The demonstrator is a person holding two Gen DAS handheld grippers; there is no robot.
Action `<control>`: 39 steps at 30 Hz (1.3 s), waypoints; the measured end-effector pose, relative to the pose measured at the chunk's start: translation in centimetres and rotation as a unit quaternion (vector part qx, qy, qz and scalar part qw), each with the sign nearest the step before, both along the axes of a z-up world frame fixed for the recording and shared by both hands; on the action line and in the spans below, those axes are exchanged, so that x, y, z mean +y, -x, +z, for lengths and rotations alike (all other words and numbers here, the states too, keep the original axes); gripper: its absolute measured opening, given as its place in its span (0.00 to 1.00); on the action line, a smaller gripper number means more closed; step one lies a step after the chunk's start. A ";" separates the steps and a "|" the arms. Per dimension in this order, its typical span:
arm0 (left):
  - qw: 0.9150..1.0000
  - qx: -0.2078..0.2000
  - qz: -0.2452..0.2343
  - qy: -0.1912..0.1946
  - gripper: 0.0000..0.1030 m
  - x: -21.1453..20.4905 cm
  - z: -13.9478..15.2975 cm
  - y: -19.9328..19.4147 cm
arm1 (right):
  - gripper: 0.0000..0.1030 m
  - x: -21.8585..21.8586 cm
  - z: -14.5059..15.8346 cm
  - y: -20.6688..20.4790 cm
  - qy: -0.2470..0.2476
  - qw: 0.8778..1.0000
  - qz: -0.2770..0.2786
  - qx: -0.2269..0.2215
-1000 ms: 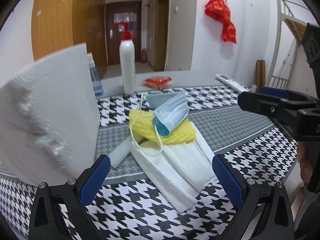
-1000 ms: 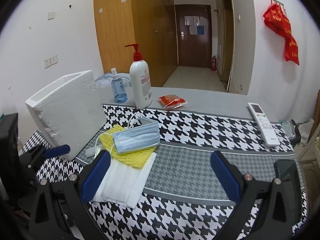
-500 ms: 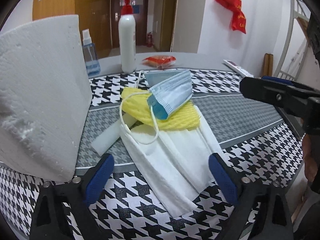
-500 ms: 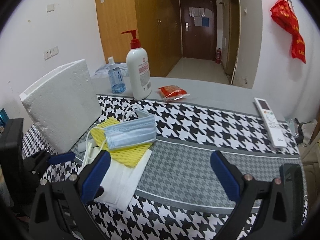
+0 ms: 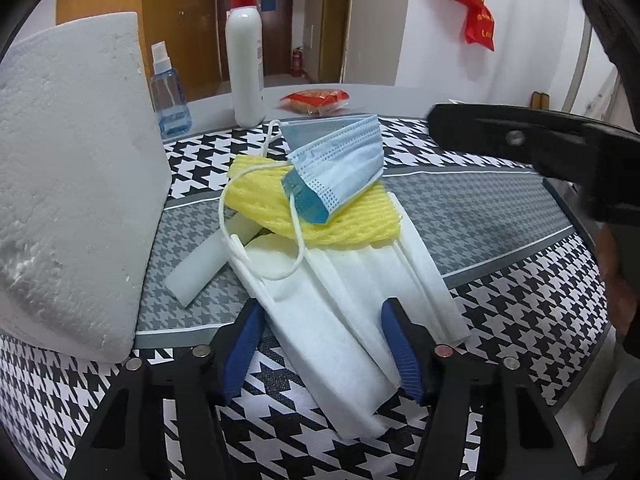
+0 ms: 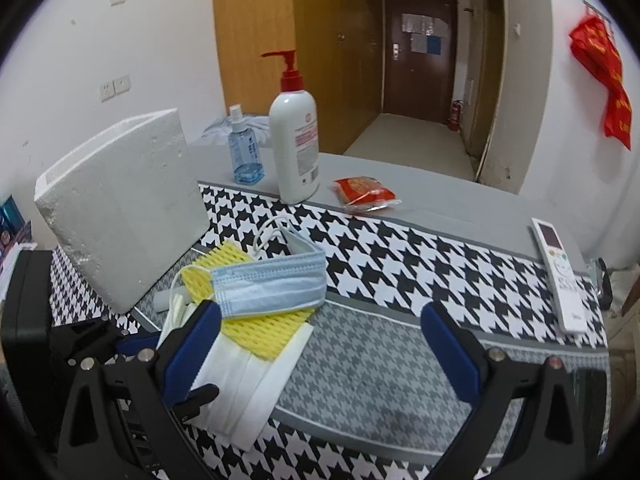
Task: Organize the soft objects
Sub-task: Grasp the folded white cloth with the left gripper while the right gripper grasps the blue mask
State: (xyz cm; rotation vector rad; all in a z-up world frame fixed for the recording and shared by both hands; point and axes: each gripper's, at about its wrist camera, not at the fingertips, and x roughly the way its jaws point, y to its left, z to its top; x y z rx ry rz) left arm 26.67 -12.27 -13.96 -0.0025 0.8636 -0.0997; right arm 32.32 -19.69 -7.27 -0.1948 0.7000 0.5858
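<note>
A second ago our left gripper (image 5: pixel 322 346) stood wide apart, short of the pile; now its blue pads have narrowed and reach over the near end of the white foam sheets (image 5: pixel 352 304), one pad on each side. We cannot tell whether they already press the foam. Our right gripper (image 6: pixel 320 354) has stayed wide open with nothing between its fingers, though it has come lower and closer over the cloth.

On the houndstooth tablecloth (image 6: pixel 420 264) we count one pile of soft things: one blue face mask (image 5: pixel 340 168) on top, one yellow foam net (image 5: pixel 332 216) under it, and the white foam sheets at the bottom, whose number we cannot tell from the layered edges. One separate white foam strip (image 5: pixel 200 268) lies just left of the pile, partly tucked under it. One large white foam block (image 5: pixel 68 168) stands upright at the left, near the strip.

Further off stand two bottles, a white pump bottle (image 6: pixel 294 142) and a small blue spray bottle (image 6: pixel 244 152), with one red snack packet (image 6: pixel 364 194) to their right and one remote control (image 6: pixel 560 276) at the far right edge.

In the left wrist view the white sheets run long from near to far, slanting slightly leftward as they recede. The mask lies crosswise on the net, its long axis tilted, one ear loop trailing toward us.
</note>
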 end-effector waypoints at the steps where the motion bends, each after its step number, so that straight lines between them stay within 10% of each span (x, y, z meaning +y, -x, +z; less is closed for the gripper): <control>1: 1.000 -0.002 -0.003 0.002 0.49 0.0 0.1 0.0 | 0.98 0.2 0.0 -0.2 0.000 1.000 0.002 0.000; 7: 1.000 -0.003 -0.014 -0.006 0.08 0.1 0.1 0.0 | 0.98 1.4 -0.2 -1.2 0.006 1.000 0.014 0.000; 29: 1.000 -0.006 -0.028 -0.008 0.08 1.7 0.3 2.7 | 0.97 4.6 -2.6 -4.8 0.009 0.996 0.063 0.061; 39: 0.999 -0.008 -0.030 -0.008 0.09 1.6 0.8 4.5 | 0.48 5.3 -3.8 -5.7 0.017 0.993 0.070 0.096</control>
